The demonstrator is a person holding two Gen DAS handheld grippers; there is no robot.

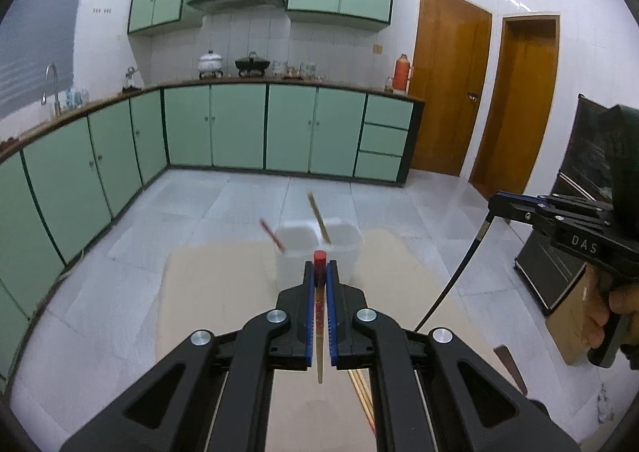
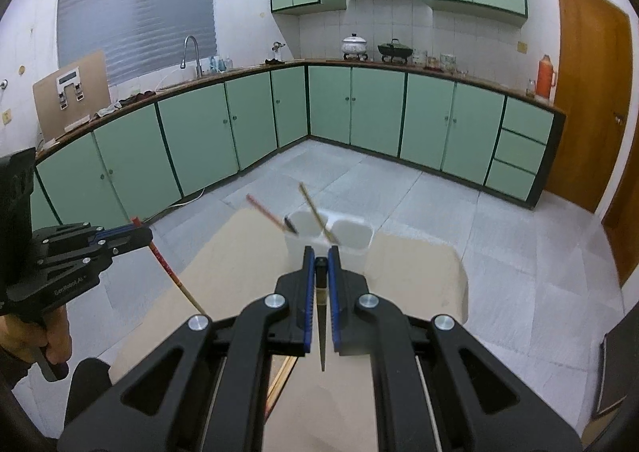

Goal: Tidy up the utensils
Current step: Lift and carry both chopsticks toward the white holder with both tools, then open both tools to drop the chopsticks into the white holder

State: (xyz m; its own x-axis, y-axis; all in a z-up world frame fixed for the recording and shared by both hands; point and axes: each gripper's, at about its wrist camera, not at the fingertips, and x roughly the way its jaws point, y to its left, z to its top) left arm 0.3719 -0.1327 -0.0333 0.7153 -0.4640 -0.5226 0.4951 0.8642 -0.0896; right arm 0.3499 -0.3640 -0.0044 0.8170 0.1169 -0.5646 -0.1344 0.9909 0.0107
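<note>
1. The left tool (image 1: 319,266) was clamped shut on a red-topped chopstick (image 1: 319,316) — its red end stood just past the fingertips and its pale tip hung back toward the camera.
2. The right tool (image 2: 320,252) was likewise closed tight, on a black chopstick (image 2: 322,332) held near its blunt end, the thin point trailing below.
3. Ahead of both, on the tan bench (image 1: 223,284), stood a white holder (image 1: 315,248) with two compartments. A red chopstick (image 1: 271,234) leaned in the left compartment and a yellowish one (image 1: 319,218) leaned from the right.
4. More chopsticks (image 1: 361,392) lay on the bench beneath the tools, so the sorting looked only partly done.
5. The step in hand appeared to be carrying each stick to the holder. To do it well, each stick likely needed tipping upright over its compartment, thin end down, before release — the red one probably with the red stick on the left.
6. The two tools would be close over a narrow holder, so going one at a time seemed safer; a knock could tip the light holder or the leaning sticks.
</note>
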